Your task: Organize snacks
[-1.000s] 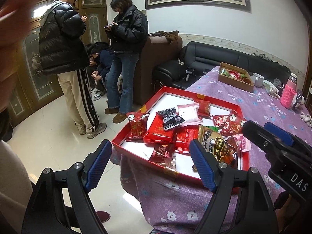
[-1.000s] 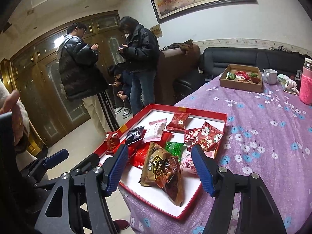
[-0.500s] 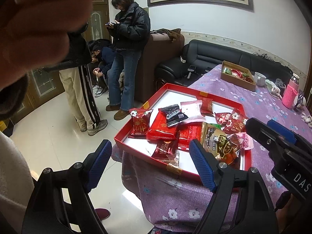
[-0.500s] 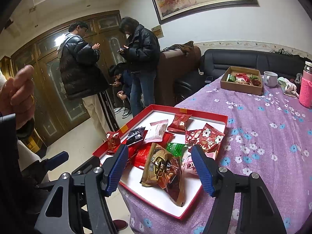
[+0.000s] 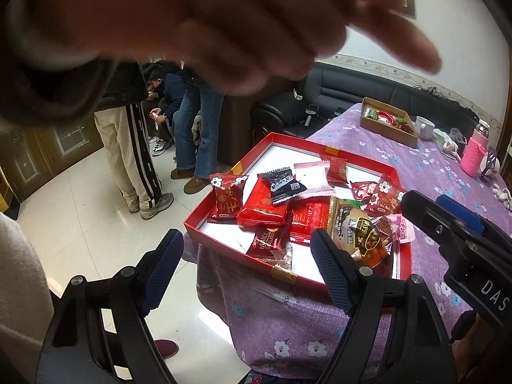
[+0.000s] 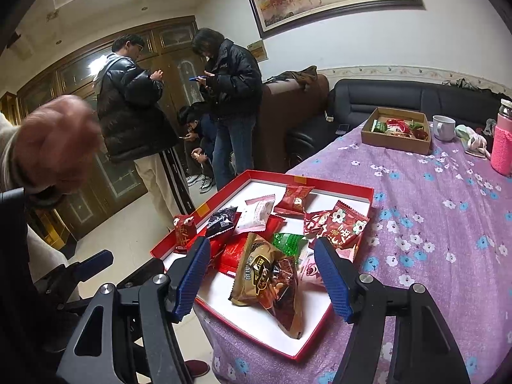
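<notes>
A red tray (image 5: 224, 249) with a white floor (image 6: 272, 323) sits at the near corner of the purple flowered table. It holds several snack packets: a brown-gold bag (image 6: 268, 278) nearest, red packets (image 5: 262, 211), a black packet (image 5: 283, 184), a white-pink one (image 6: 257, 212) and a green one (image 6: 288, 243). My left gripper (image 5: 246, 272) is open and empty, short of the tray's near-left edge. My right gripper (image 6: 262, 275) is open and empty, above the tray's near edge over the brown-gold bag. A hand (image 5: 224, 16) covers the top of the left wrist view.
A cardboard box (image 6: 396, 134) of snacks stands at the table's far end, with a white mug (image 6: 443, 127) and a pink bottle (image 6: 502, 147) beside it. Three people (image 6: 134, 105) are by the sofa (image 6: 384, 102), left of the table.
A hand has moved across the top of the left wrist view and now blocks much of it. Both grippers have stayed open and nearly still; the left view has tilted slightly down.
</notes>
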A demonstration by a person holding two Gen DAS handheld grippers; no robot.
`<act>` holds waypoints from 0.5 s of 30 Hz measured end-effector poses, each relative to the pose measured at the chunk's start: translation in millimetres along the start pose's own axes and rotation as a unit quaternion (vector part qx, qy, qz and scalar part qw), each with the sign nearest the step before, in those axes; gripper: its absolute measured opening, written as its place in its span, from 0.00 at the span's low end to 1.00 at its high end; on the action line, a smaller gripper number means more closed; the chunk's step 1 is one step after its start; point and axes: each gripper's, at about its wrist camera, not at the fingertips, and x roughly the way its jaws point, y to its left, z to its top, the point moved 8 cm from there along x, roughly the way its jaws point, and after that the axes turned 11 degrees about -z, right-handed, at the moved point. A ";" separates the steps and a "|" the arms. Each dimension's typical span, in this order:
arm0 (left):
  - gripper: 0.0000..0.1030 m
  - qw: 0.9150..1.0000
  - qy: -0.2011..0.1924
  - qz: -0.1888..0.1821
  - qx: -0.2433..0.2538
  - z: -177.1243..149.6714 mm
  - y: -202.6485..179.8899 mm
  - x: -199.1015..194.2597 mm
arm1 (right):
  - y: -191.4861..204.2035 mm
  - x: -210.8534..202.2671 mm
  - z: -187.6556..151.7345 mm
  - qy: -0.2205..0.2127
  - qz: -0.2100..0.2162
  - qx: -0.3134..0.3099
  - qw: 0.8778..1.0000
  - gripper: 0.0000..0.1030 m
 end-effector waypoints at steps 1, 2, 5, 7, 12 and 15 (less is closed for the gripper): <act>0.80 1.000 0.000 -0.001 -0.001 -0.2 0.3 0.3 | -0.1 0.2 -0.4 0.000 0.000 0.000 1.000 0.67; 0.80 1.000 0.001 -0.001 -0.002 -0.5 0.4 0.4 | 0.1 0.3 -0.4 0.001 0.000 0.000 1.000 0.67; 0.80 1.000 0.002 -0.002 -0.004 -0.8 1.2 0.7 | -0.6 1.1 -2.1 0.003 0.000 0.000 1.000 0.67; 0.80 1.000 0.002 -0.003 -0.004 -1.0 1.5 1.0 | -0.6 1.2 -2.4 0.003 -0.001 -0.001 1.000 0.67; 0.80 1.000 0.003 -0.006 -0.007 -1.7 2.2 1.5 | 1.1 2.7 -1.9 0.004 -0.001 -0.004 1.000 0.67; 0.80 1.000 0.004 -0.007 -0.007 -1.9 2.1 1.6 | 1.4 3.9 -2.8 0.007 -0.001 -0.004 1.000 0.67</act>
